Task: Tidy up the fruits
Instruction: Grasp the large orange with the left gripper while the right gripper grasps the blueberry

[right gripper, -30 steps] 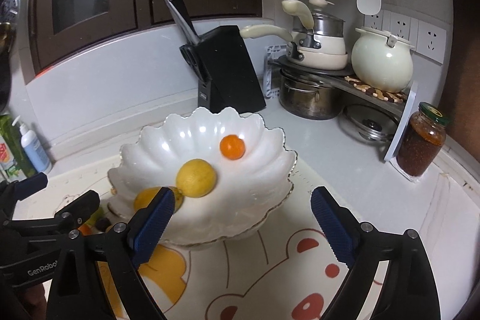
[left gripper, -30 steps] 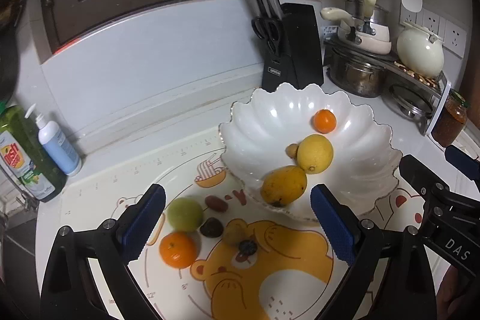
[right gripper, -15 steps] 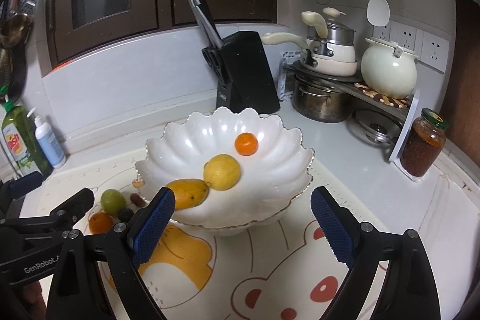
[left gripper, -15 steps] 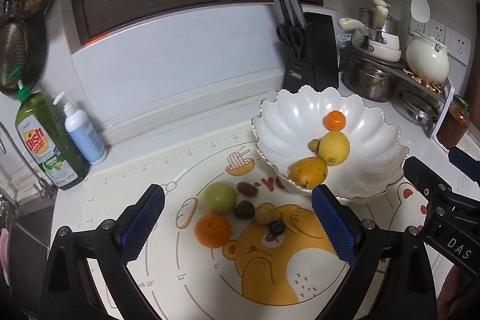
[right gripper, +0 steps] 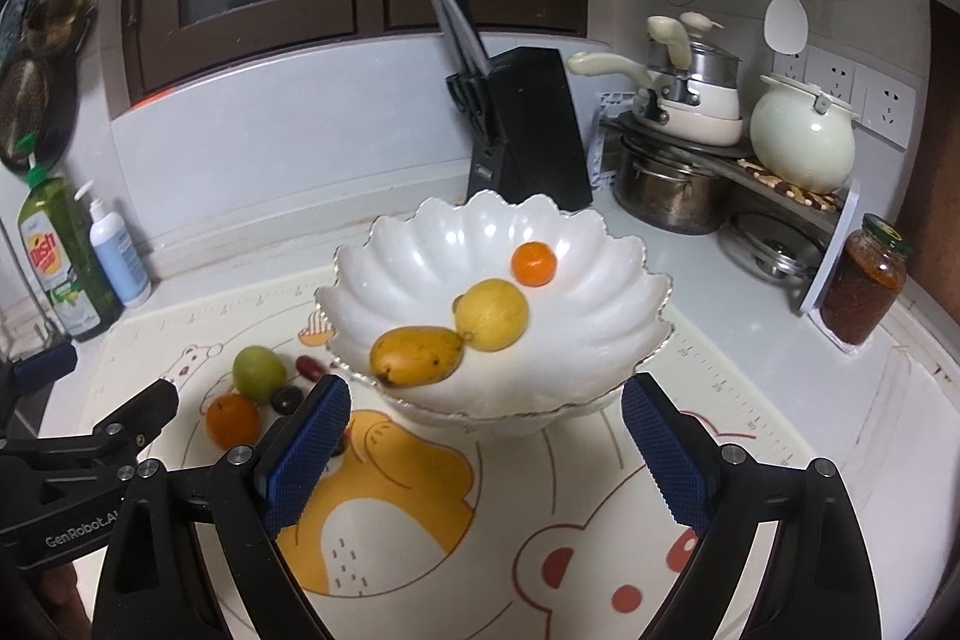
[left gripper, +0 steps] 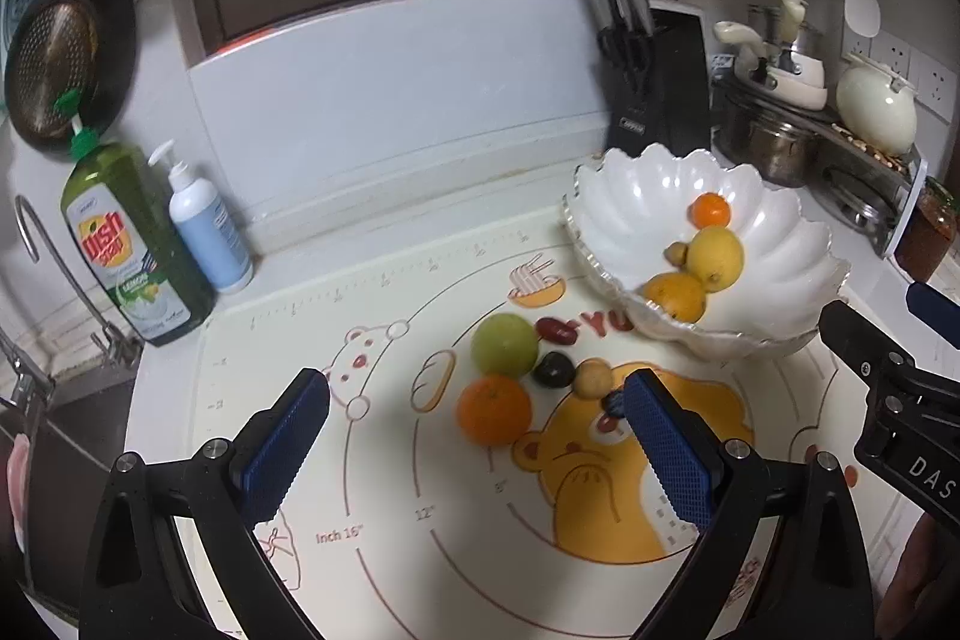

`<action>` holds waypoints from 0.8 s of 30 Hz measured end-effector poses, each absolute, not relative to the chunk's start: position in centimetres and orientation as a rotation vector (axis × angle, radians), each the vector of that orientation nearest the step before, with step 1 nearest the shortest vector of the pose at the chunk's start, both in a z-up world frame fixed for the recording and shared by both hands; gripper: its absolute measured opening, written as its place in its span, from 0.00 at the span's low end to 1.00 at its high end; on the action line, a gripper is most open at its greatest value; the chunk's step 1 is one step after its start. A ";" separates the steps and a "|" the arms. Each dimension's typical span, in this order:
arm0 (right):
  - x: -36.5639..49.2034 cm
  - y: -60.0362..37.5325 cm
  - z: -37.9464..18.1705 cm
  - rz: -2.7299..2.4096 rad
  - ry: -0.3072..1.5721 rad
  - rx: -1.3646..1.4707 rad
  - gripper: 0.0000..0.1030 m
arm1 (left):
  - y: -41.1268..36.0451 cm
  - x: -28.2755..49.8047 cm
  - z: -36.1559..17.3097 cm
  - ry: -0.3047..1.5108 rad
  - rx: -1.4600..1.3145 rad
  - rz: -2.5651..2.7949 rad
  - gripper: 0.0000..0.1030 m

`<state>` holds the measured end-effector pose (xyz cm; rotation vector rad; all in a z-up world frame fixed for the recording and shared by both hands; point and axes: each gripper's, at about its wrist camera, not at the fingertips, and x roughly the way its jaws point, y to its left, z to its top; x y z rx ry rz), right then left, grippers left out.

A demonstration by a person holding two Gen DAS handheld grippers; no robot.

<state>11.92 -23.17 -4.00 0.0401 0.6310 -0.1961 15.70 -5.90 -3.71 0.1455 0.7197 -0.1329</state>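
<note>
Left wrist view
Left gripper [left gripper: 477, 436]: jaws spread wide, nothing between them.
Loose fruit: orange [left gripper: 494, 409], green fruit [left gripper: 504, 345] and small dark pieces on the mat [left gripper: 384, 490], in front of the fingers.
Around: soap bottles [left gripper: 129, 244] at left, knife block [left gripper: 660, 82] behind.

Right wrist view
Right gripper [right gripper: 486, 454]: jaws wide apart, empty.
Bowl [right gripper: 420, 250]: holds mango [right gripper: 416, 355], lemon [right gripper: 492, 314], small orange [right gripper: 533, 263].
Around: jar [right gripper: 864, 280] at right.

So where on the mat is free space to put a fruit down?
Free: the mat left of the orange, toward the dish soap bottle, and its near part right of the white bowl. Crowded: the loose fruit cluster around the green fruit, beside the bowl.
</note>
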 end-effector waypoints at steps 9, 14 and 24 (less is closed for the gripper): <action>12.3 -21.7 -6.2 -0.181 0.665 0.049 0.90 | -4.4 15.7 -5.9 0.759 0.134 -0.123 0.97; 12.7 -21.4 -7.6 -0.174 0.696 0.055 0.90 | -4.1 16.0 -7.3 0.785 0.123 -0.128 0.97; 13.5 -21.6 -9.6 -0.193 0.731 0.076 0.90 | -5.1 17.9 -9.8 0.832 0.121 -0.152 0.94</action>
